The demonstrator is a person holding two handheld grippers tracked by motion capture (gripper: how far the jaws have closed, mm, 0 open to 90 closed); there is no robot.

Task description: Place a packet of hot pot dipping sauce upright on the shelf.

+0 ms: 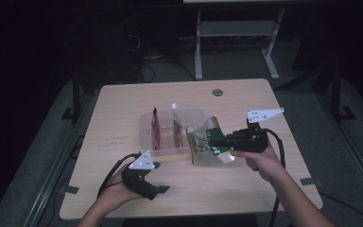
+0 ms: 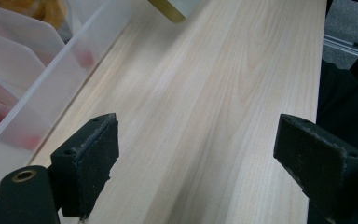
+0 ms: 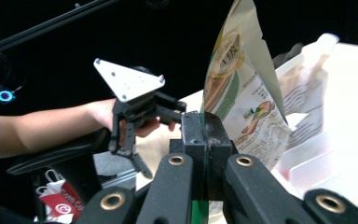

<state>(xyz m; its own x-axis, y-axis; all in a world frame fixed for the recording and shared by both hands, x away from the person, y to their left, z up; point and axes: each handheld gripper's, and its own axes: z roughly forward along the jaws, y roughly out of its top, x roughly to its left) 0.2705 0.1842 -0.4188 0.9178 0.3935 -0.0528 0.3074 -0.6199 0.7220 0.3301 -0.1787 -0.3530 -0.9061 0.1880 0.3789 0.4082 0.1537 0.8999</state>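
Left gripper [image 1: 163, 188], lower left: jaws wide apart, empty. Right gripper [image 1: 213, 138], centre, clamped on snack pouch [image 1: 203, 149]: light, crinkly, slippery film, likely best pinched at its flat edge seam.

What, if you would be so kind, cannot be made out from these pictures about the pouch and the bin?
- Pouch print: too small in the high view, blurred in the right gripper view.
- Pouch's pinched edge: hidden by the shut right gripper.
- Packets in the clear bin: labels too small and dim.
- Bin in the left gripper view: cut off by the edge; contents blurred behind its frosted wall.
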